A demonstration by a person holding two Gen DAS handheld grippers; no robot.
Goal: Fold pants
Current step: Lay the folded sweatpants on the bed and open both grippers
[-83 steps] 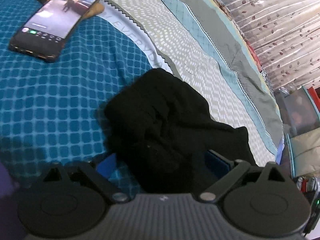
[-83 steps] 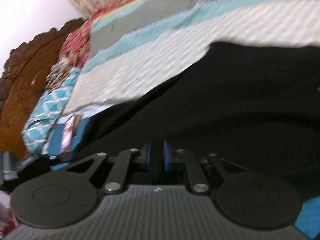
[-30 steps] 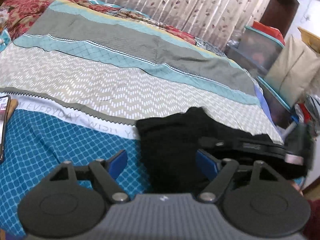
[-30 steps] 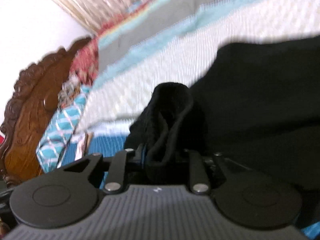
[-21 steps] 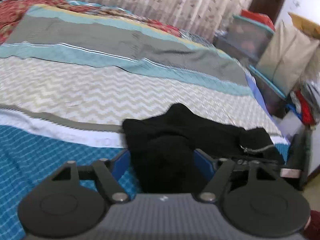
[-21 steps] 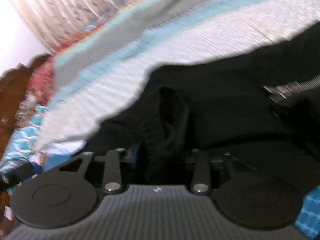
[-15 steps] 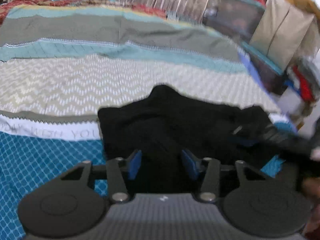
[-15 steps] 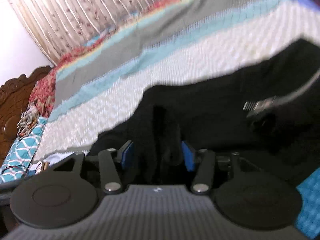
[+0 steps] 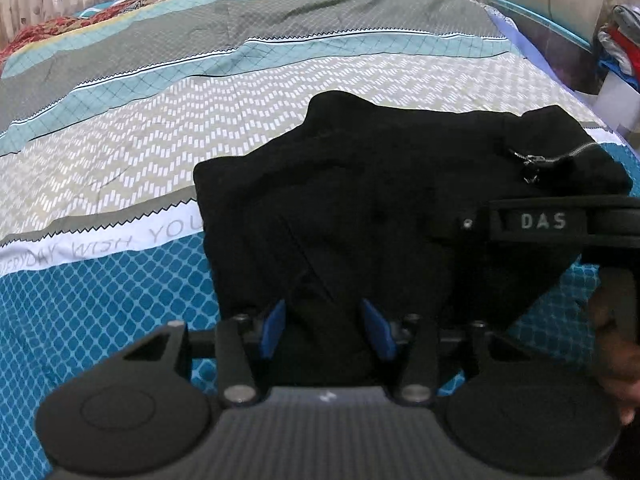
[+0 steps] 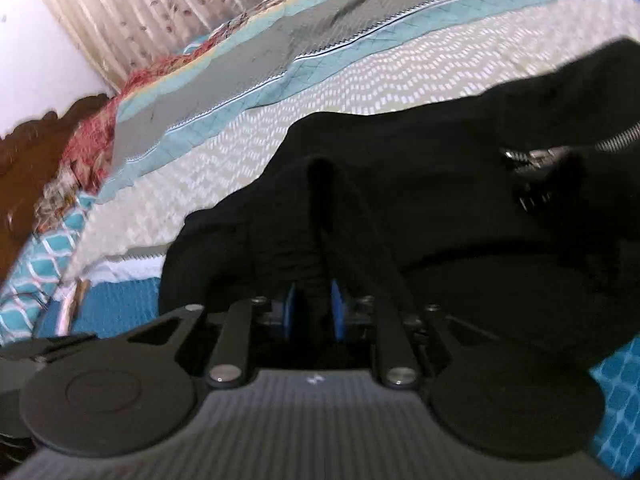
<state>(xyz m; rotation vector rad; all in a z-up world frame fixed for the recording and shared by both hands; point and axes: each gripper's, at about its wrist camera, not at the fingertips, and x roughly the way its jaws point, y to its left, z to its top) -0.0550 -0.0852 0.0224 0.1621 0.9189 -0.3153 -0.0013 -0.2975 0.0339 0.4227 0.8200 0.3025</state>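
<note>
The black pants (image 9: 392,200) lie bunched on the patterned bedspread (image 9: 120,152), a silver zipper (image 9: 560,156) at their right end. My left gripper (image 9: 326,330) is at the near edge of the pants, its blue pads partly closed on a black fold. My right gripper (image 10: 312,314) is shut on a fold of the pants (image 10: 420,200). The right gripper's body (image 9: 540,222) shows at the right of the left wrist view, a hand on its handle.
The bedspread has teal, white, beige and grey bands. A wooden headboard (image 10: 36,152) stands at the left in the right wrist view. Curtains (image 10: 168,4) hang behind the bed. Storage boxes and bags (image 9: 580,12) stand beyond the bed's right edge.
Both grippers have narrowed onto the pants. The left one came down toward the fabric's near edge and its pads closed in. The pants have spread wider on the bed.
</note>
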